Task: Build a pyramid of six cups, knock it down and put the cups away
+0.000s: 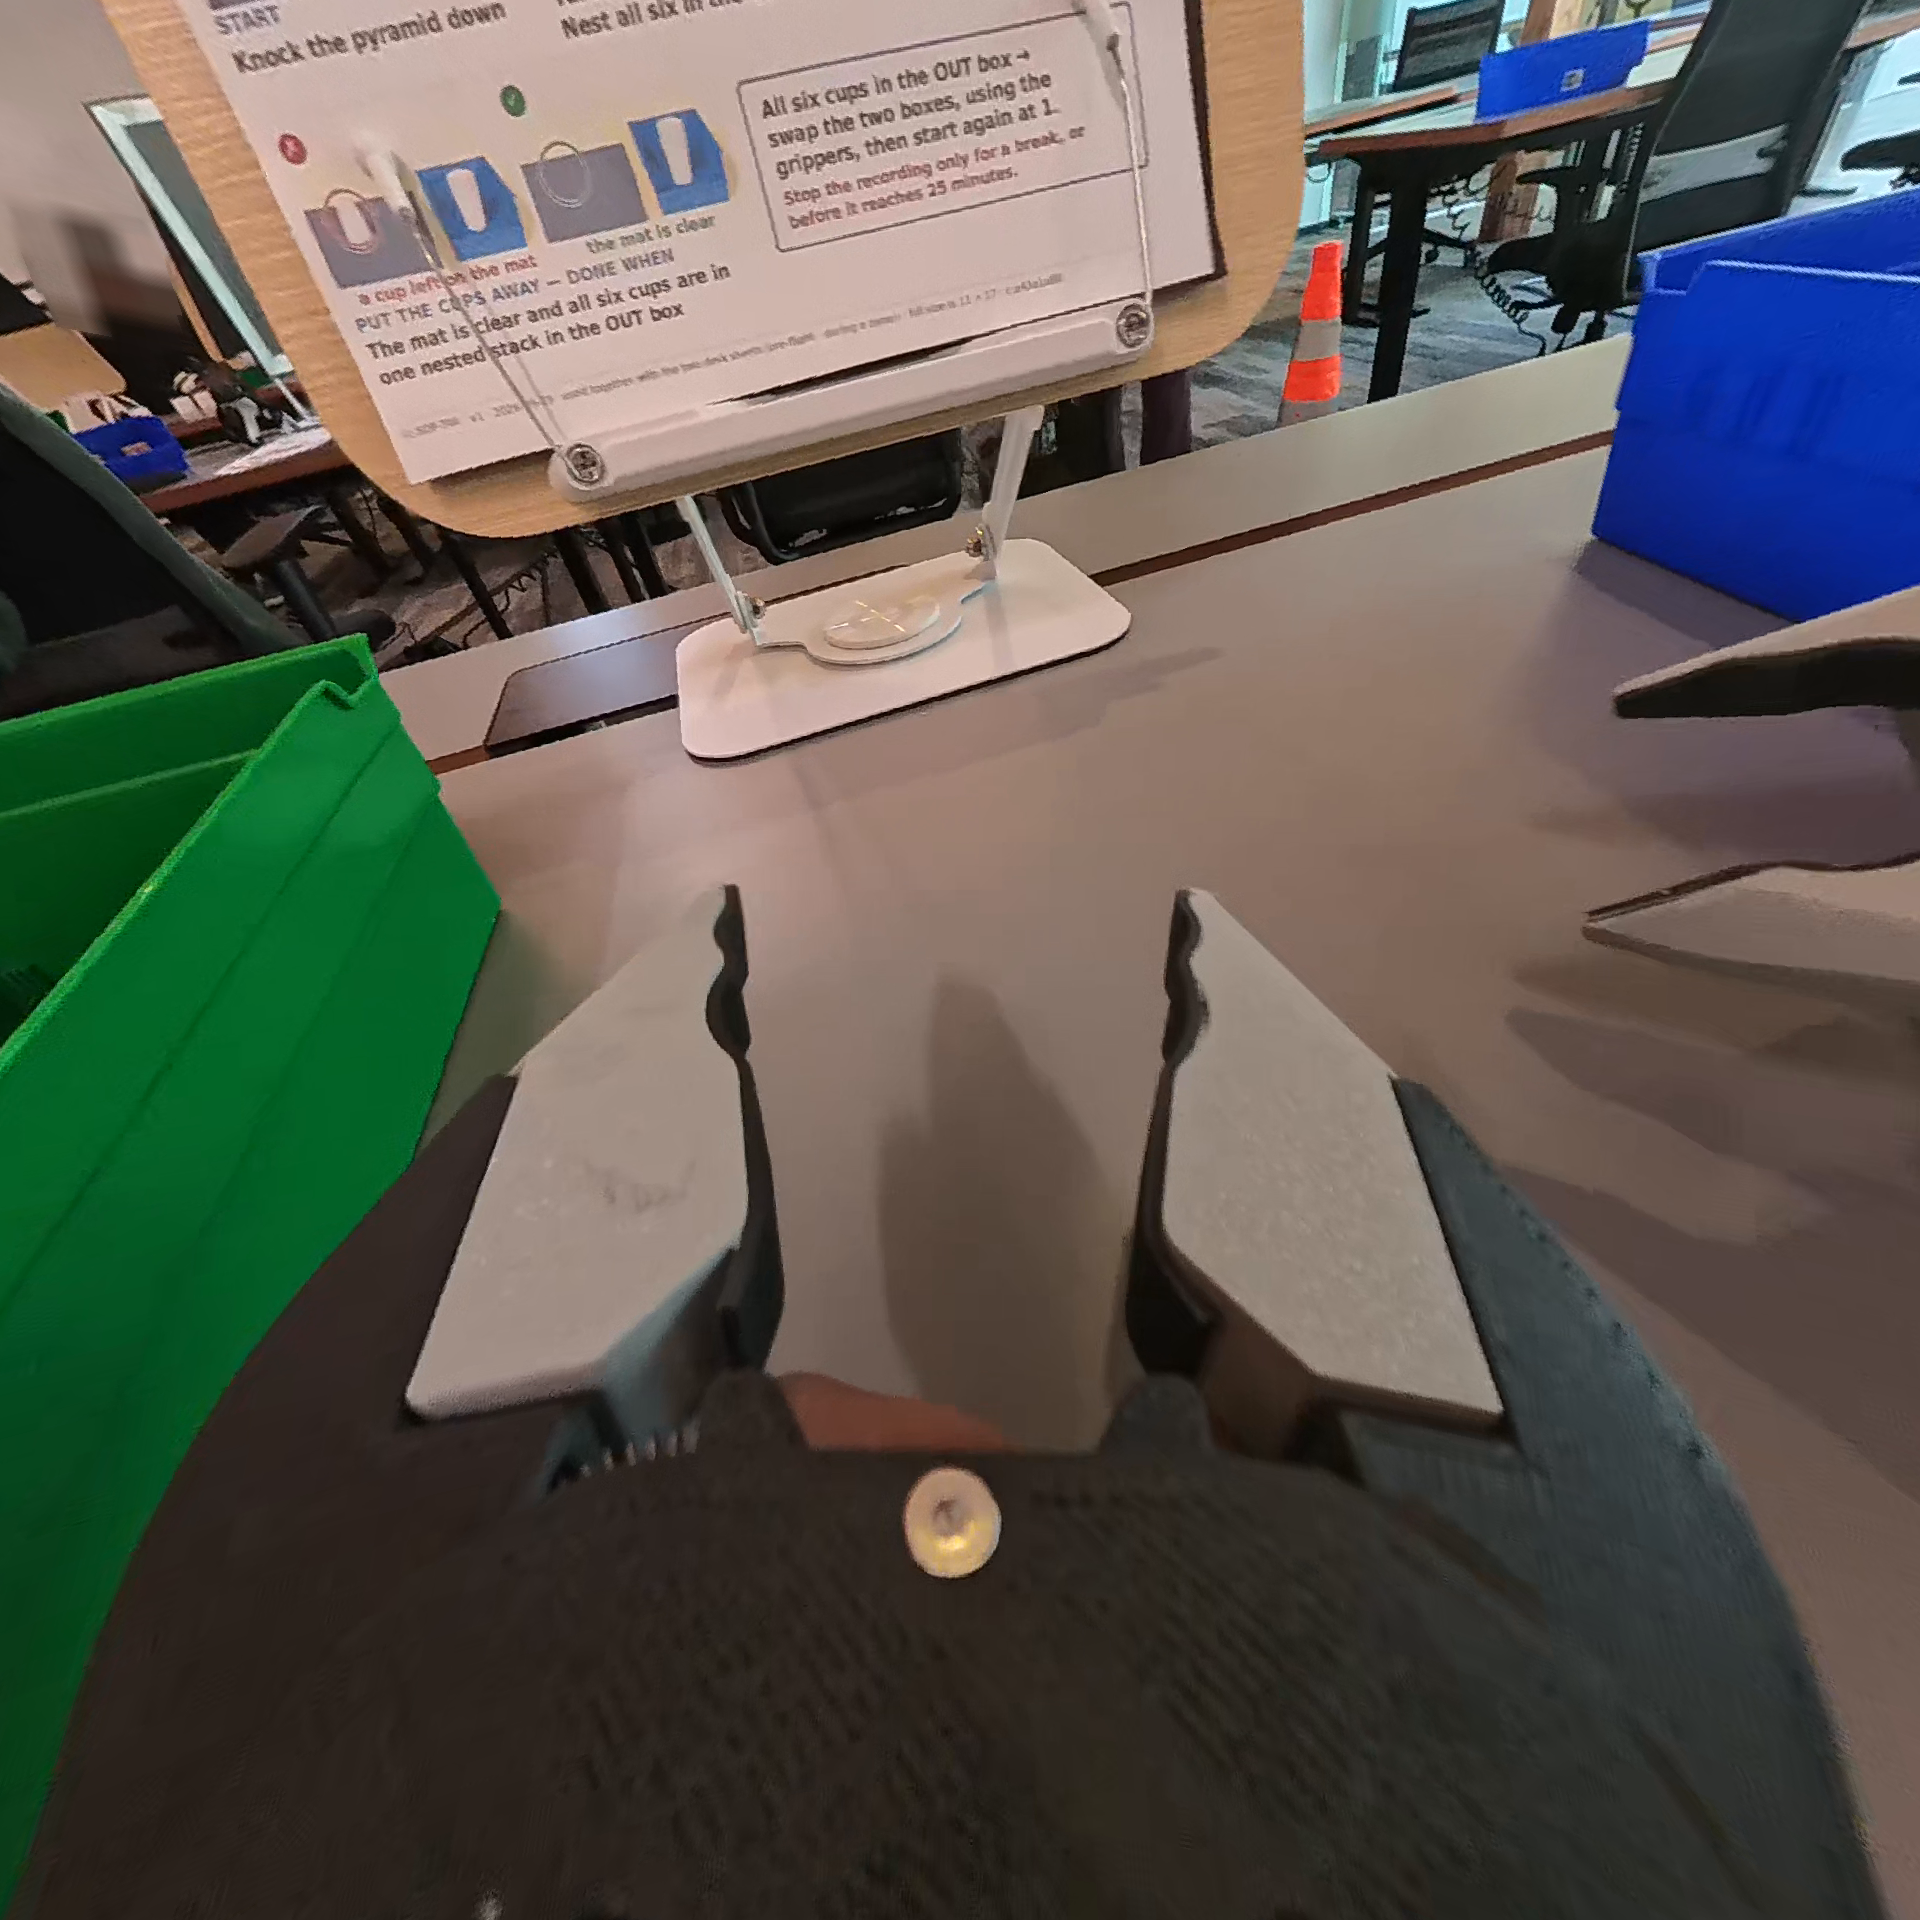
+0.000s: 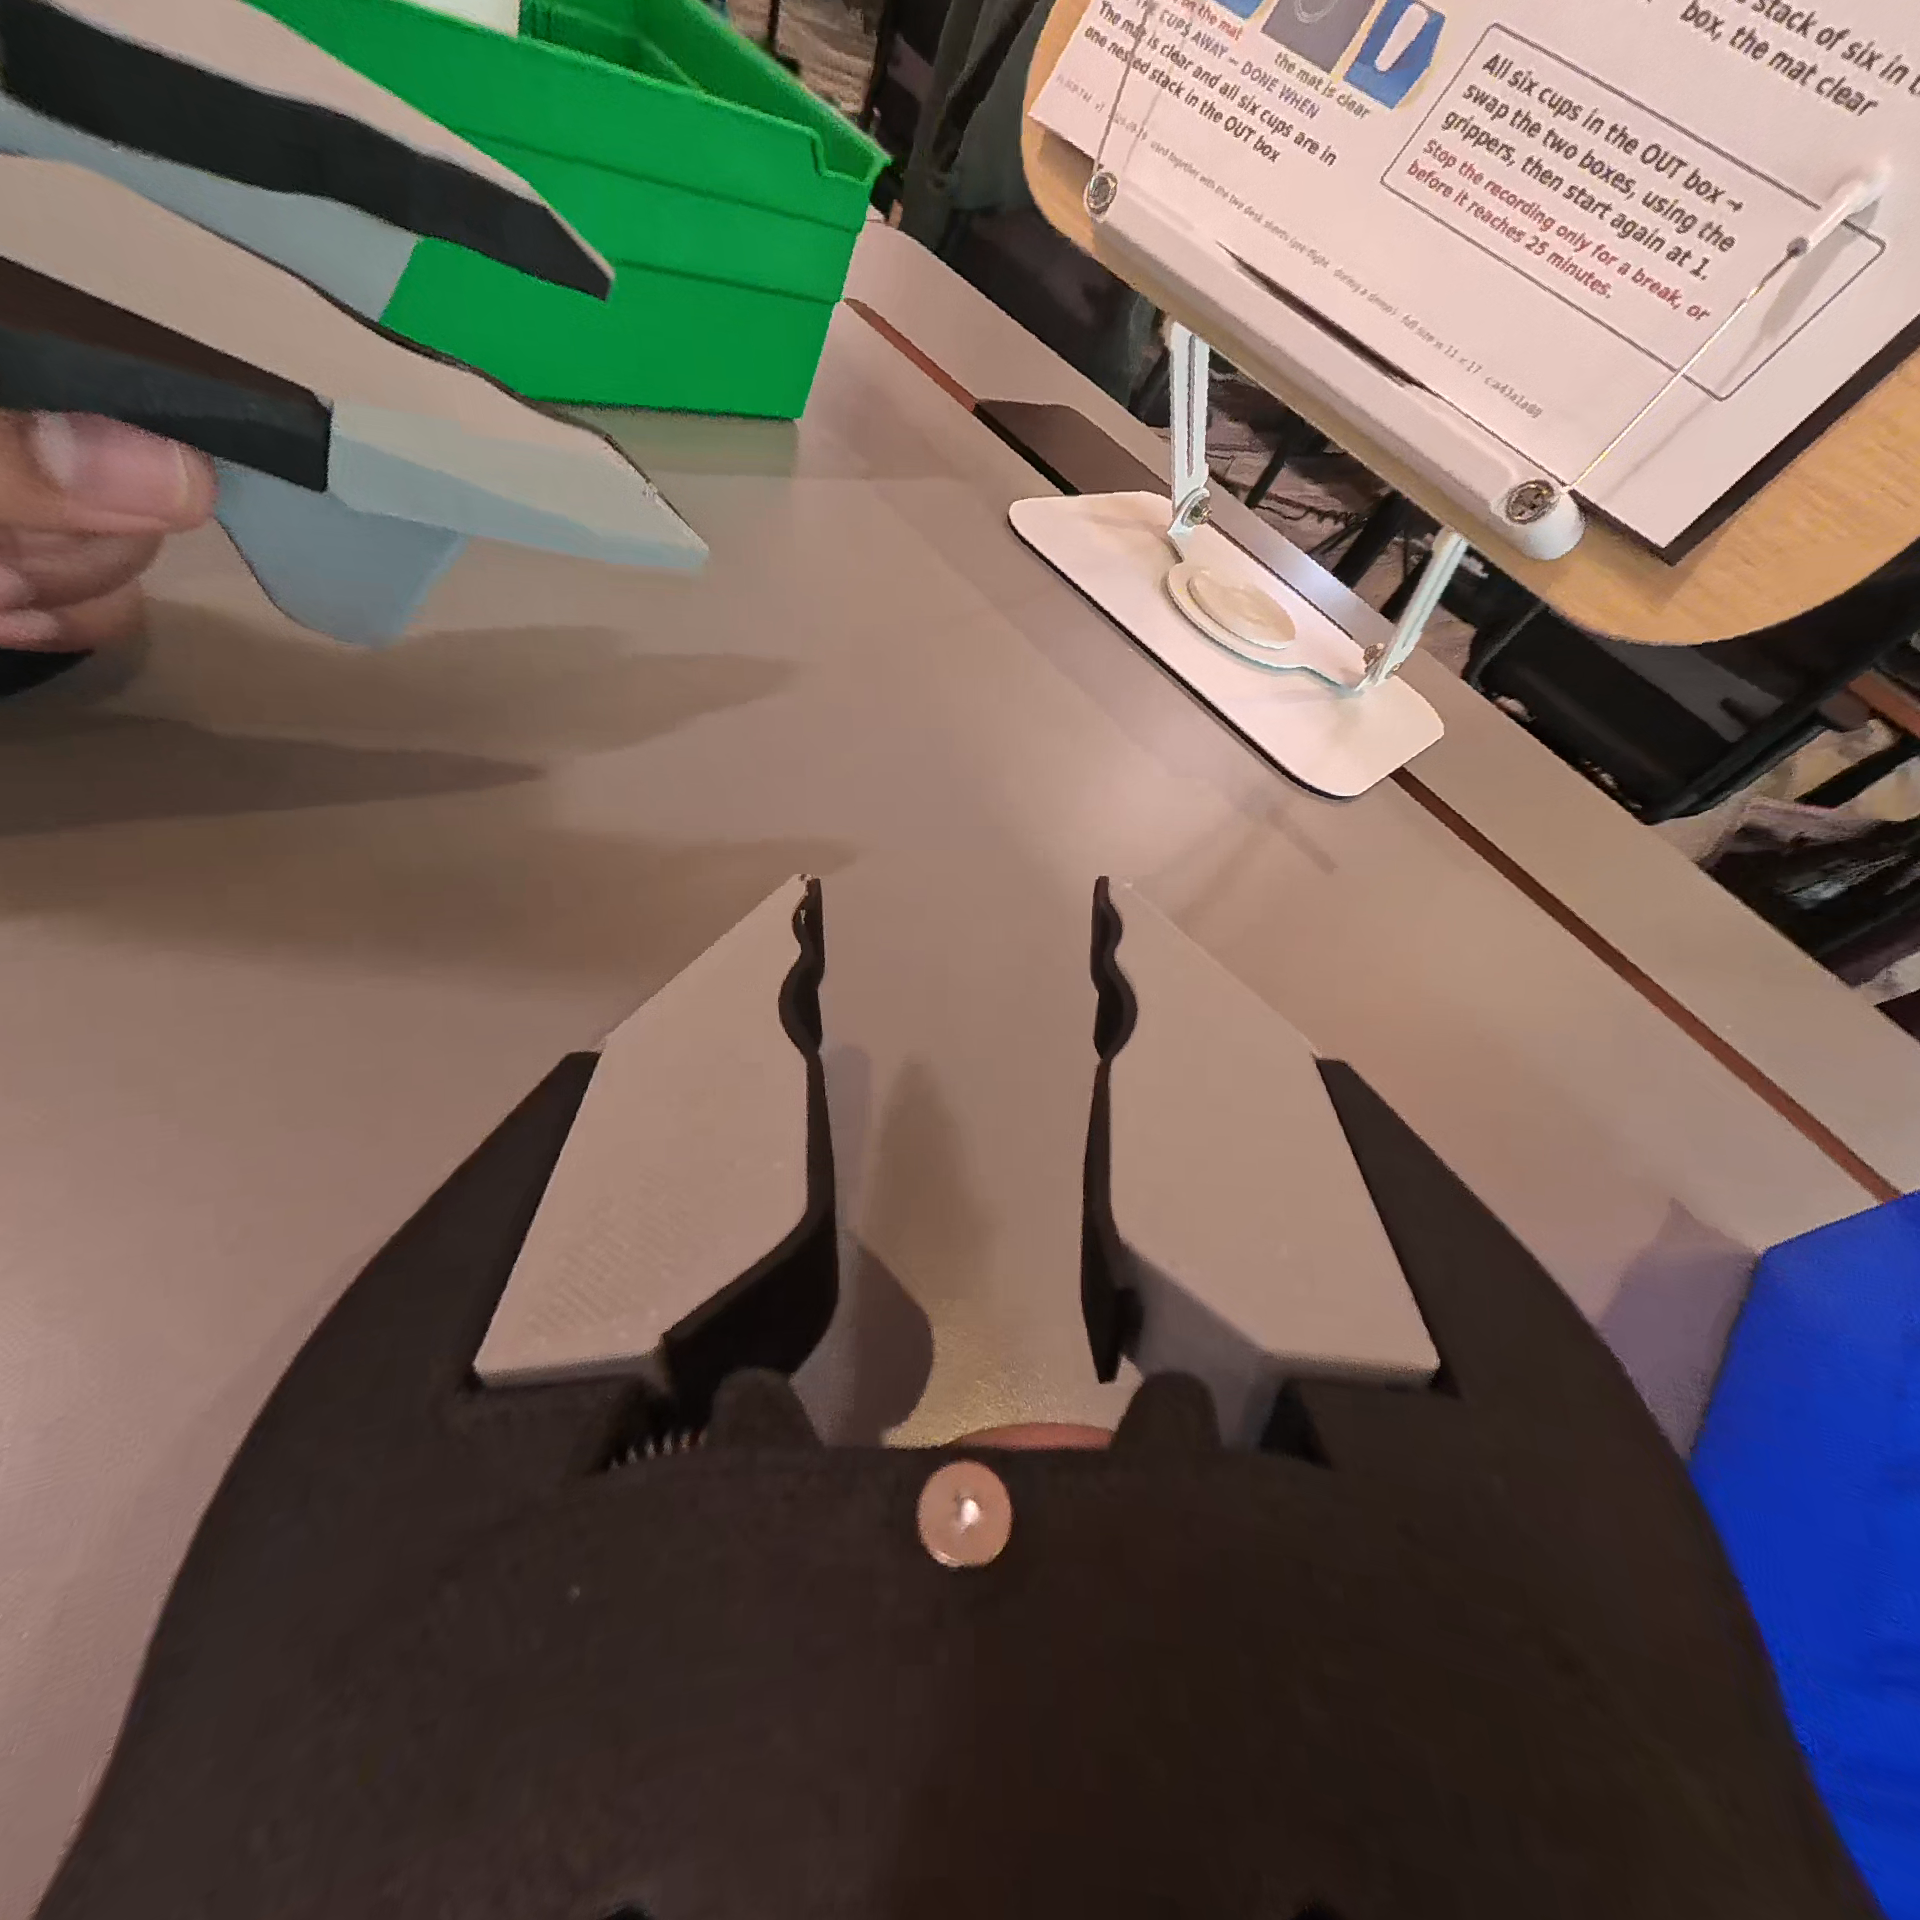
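No cup stands on the grey table (image 1: 1299,790) in either view. My left gripper (image 1: 956,904) is open and empty above the table, beside the green bin (image 1: 208,935) on its left. My right gripper (image 2: 956,894) is open and empty over the table (image 2: 623,935), with the blue bin (image 2: 1829,1507) at its right. The left gripper (image 2: 655,405) also shows at the upper left of the right wrist view, held by a hand (image 2: 73,520). The right gripper's fingertips (image 1: 1704,914) show at the right edge of the left wrist view. A bit of white shows inside the green bin (image 2: 675,208).
A wooden board with an instruction sheet (image 1: 727,208) stands on a white stand (image 1: 904,644) at the table's far edge, also in the right wrist view (image 2: 1247,644). The blue bin (image 1: 1766,416) sits far right. An orange cone (image 1: 1314,332) and desks lie beyond.
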The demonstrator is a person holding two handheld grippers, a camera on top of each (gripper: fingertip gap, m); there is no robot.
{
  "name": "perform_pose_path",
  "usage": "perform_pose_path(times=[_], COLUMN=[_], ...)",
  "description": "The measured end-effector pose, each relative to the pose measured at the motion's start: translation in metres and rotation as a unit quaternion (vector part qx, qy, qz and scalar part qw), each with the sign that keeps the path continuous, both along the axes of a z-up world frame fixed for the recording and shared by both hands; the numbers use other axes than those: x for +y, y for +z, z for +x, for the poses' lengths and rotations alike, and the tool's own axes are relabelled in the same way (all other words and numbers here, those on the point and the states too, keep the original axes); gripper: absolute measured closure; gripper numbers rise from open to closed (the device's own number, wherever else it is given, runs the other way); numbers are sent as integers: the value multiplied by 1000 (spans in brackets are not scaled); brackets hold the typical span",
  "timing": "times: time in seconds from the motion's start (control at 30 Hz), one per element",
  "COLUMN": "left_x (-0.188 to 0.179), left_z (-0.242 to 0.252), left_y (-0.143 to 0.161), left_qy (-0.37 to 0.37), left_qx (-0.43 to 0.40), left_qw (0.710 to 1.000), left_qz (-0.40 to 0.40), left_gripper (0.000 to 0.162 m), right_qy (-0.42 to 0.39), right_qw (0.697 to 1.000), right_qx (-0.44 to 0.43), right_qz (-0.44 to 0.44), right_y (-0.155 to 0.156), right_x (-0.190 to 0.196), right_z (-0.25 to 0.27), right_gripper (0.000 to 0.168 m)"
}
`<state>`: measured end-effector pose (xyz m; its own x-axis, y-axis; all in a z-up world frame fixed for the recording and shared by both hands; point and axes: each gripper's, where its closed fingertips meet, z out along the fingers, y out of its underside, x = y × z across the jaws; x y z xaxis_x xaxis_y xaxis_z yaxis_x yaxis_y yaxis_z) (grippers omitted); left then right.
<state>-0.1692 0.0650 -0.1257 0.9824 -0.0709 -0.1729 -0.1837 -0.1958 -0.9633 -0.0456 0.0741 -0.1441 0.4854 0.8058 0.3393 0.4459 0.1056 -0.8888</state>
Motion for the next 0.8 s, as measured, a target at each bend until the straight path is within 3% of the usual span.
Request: perform_pose_path(times=[0.3,0.67,0.8], left_x=[0,0,-1], left_z=[-16,-22,-24], left_y=[4,5,6], left_qy=[28,36,37], left_qx=[-20,-28,-32], left_qw=[999,999,999], left_qz=[14,17,21], left_gripper=[83,83,83], right_qy=[-9,-11,-1], right_qw=[997,998,990], right_qx=[74,70,129], right_qz=[-17,3,50], right_y=[27,31,63], right_x=[3,0,-8], right_z=[8,8,16], right_gripper=[105,110,118])
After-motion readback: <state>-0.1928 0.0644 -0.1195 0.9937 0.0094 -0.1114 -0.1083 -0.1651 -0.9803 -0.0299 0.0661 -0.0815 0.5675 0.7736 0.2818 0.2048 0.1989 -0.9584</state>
